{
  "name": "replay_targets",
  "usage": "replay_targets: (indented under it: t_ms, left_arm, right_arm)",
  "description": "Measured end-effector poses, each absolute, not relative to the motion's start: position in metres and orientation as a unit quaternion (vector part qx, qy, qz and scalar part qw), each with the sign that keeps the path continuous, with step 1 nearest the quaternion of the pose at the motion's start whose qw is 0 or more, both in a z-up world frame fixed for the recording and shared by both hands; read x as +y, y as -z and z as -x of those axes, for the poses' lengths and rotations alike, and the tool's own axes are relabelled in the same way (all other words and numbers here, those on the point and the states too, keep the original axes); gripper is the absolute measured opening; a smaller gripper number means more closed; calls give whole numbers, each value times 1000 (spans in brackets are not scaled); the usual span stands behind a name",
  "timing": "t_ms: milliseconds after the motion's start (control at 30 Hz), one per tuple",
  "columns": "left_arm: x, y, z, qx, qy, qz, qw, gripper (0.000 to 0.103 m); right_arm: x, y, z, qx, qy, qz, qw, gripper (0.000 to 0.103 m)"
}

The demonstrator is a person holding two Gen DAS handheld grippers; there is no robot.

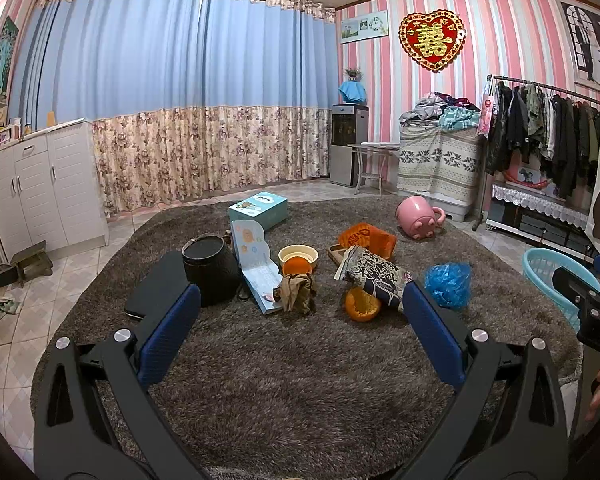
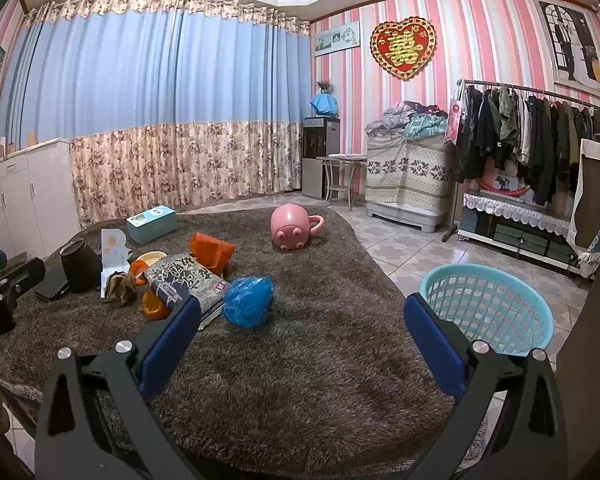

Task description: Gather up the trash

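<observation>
The trash lay in a loose cluster on the grey-brown shag rug (image 1: 300, 380), none of it yet picked up. Nearest the collection point was a crumpled blue plastic bag (image 2: 247, 297), resting on the pile just beside a dark patterned snack packet (image 2: 188, 280). Against that packet lay orange peel halves (image 1: 362, 305) and a crumpled orange wrapper (image 1: 366, 240). A wad of brown paper (image 1: 298, 291) sat on an opened booklet (image 1: 256, 264), next to a black cylindrical container (image 1: 210, 268). A teal box (image 1: 258, 209) and an overturned pink pig-shaped mug (image 2: 290, 228) lay further back; whether these counted as trash could not be told.

The light blue mesh basket (image 2: 488, 304), standing at the rug's right edge partly on the floor tiles, appeared to be the receptacle. Nothing could be seen inside it.

Step in hand, as judged: the approach, before any first pick.

The right claw (image 2: 302, 336) was released, its blue pads spread wide and holding nothing. It hovered above bare rug, with the blue plastic bag ahead and to its left, near its left pad but not between the pads. The basket stood just beyond its right pad. The left claw (image 1: 302, 332) was likewise released and empty, with the brown paper wad and peel ahead of it, apart from both pads.

The next move would likely call for the right claw to advance left and downward until its pads straddled the blue bag, then clench. The bag looked soft and slippery, so a shallow pinch might slip.
</observation>
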State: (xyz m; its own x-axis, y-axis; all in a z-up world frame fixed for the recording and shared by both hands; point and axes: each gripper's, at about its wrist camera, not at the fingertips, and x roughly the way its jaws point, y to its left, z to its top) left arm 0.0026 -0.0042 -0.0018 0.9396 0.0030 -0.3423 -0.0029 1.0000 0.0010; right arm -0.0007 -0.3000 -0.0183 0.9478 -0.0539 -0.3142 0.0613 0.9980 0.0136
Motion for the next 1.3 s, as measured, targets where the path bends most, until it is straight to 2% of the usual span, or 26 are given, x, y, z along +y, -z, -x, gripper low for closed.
replay_targets:
  t_ms: [1300]
  left_arm:
    - [-5, 3, 1, 173, -1, 0, 985, 98]
  right_arm:
    - [-299, 20, 0, 160, 30, -12, 987, 99]
